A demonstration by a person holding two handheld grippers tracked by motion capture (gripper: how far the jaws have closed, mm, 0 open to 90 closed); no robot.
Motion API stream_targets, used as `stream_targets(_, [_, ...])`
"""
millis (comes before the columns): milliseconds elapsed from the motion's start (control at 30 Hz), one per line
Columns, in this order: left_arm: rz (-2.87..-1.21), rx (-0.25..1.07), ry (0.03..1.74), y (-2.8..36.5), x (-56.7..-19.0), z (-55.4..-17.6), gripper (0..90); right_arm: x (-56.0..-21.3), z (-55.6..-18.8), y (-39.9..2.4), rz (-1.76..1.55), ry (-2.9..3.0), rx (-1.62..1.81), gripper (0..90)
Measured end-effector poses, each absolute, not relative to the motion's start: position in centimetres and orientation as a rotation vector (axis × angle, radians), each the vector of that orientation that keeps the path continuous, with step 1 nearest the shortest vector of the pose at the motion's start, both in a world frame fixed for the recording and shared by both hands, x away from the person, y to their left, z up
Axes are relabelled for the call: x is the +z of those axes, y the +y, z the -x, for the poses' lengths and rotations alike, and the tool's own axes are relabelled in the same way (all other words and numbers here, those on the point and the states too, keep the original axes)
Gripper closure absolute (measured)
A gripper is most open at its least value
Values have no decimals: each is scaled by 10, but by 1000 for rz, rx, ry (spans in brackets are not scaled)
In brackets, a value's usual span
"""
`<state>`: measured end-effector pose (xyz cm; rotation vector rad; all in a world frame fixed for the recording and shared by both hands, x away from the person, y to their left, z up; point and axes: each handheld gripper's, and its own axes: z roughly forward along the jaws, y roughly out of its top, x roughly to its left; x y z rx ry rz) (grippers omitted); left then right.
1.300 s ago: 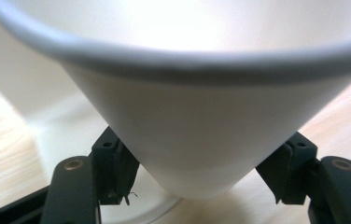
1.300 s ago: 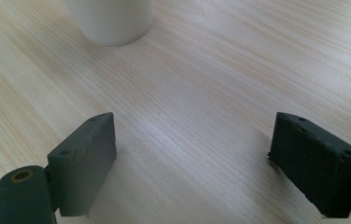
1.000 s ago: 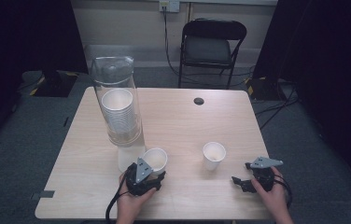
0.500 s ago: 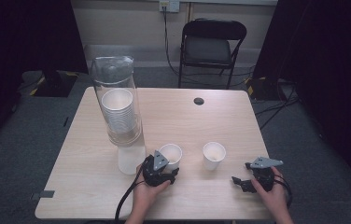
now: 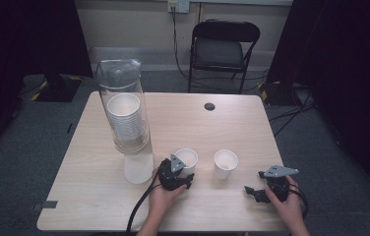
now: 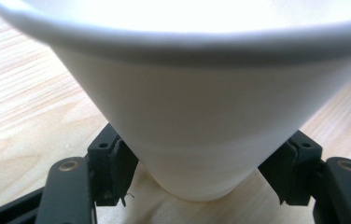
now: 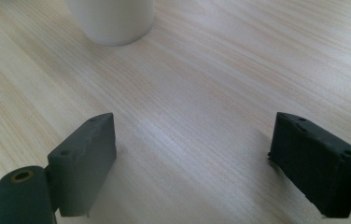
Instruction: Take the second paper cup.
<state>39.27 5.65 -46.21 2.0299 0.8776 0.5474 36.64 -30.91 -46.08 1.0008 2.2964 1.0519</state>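
Note:
My left gripper (image 5: 185,177) is shut on the lower part of a white paper cup (image 5: 187,159) at the table's front middle. In the left gripper view the cup (image 6: 197,107) stands upright on the wood, with a black pad (image 6: 117,163) pressed against each side near its base. A second white cup (image 5: 225,163) stands upright a little to the right, apart from the first. My right gripper (image 5: 255,184) rests near the front right edge, open, with nothing between its fingers (image 7: 87,158). It points toward the second cup's base (image 7: 113,21).
A tall clear tube holding a stack of white cups (image 5: 124,118) stands at the left of the light wooden table (image 5: 222,123), with a white sleeve (image 5: 138,168) lying below it. A dark cable hole (image 5: 209,106) marks the far side. A black chair (image 5: 225,49) stands behind the table.
My left gripper has carried the white cup to the right, away from the tube and closer to the second cup. The right gripper has stayed put.

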Motion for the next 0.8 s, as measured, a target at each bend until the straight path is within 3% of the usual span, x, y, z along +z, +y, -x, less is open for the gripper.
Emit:
stream_targets(433, [-2078, 576, 877, 60, -461, -402, 325, -461, -367, -309, -1000, 2297, 1050, 135])
stream_targets(600, [-2105, 547, 876, 59, -463, -398, 212, -461, -367, -309, -1000, 2297, 1050, 135])
stream_targets(800, [-2117, 537, 853, 64, -460, -393, 162, -461, -367, -309, -997, 2298, 1050, 135])
